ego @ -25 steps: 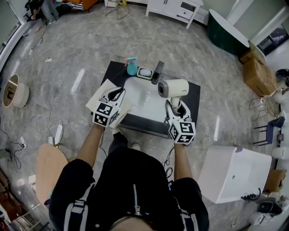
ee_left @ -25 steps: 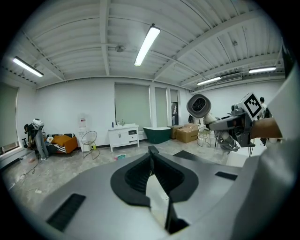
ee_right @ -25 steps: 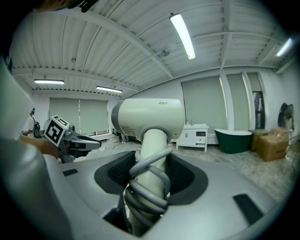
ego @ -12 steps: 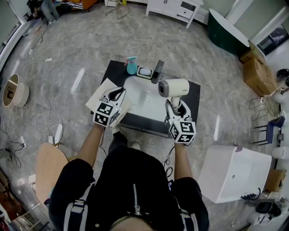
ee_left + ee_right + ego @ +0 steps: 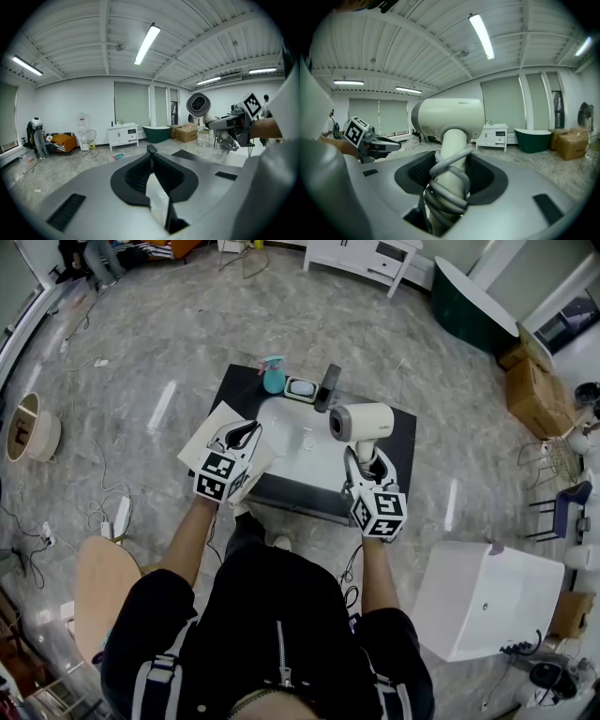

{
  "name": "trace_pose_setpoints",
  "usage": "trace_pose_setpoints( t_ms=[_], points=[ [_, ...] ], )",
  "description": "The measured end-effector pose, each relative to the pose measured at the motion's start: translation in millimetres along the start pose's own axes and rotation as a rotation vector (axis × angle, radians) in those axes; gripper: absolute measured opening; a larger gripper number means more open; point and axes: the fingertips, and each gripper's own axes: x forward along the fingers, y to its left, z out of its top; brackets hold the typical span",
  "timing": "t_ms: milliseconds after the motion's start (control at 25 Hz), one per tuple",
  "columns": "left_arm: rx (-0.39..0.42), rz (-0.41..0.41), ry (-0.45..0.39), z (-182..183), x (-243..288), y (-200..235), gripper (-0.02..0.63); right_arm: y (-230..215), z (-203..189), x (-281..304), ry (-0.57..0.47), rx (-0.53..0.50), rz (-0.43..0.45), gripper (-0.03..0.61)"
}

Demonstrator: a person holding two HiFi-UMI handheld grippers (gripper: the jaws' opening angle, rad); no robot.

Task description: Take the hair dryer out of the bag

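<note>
A grey marbled floor [image 5: 141,352] spreads out; a white cabinet [image 5: 361,259] and dark green bathtub [image 5: 469,301] line the far wall under ceiling tube lights [image 5: 146,43].

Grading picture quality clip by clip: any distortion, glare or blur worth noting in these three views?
Head view: fisheye bending at edges, glare streaks on the floor, hair dryer sharp. Left gripper view: dark vignette, ceiling lamp blown out. Right gripper view: same vignette, hair dryer sharp.

Cream hair dryer [image 5: 361,421], grey cord [image 5: 450,180], white bag [image 5: 208,435]
</note>
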Motion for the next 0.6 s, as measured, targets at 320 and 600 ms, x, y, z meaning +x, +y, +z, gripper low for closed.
trace_pose_setpoints(
  t_ms=[320,600],
  points=[
    [-0.004,-0.002,0.01,-4.0,-0.3,-2.1,0.039,1.3,-2.6,-1.1,0.003,0.004,0.007,0.216],
    [-0.003,0.001,0.016,-7.9,-2.8,3.6,0.038,7.4,-5.0,2.7,0.011,0.014,0.02,0.216]
  ],
)
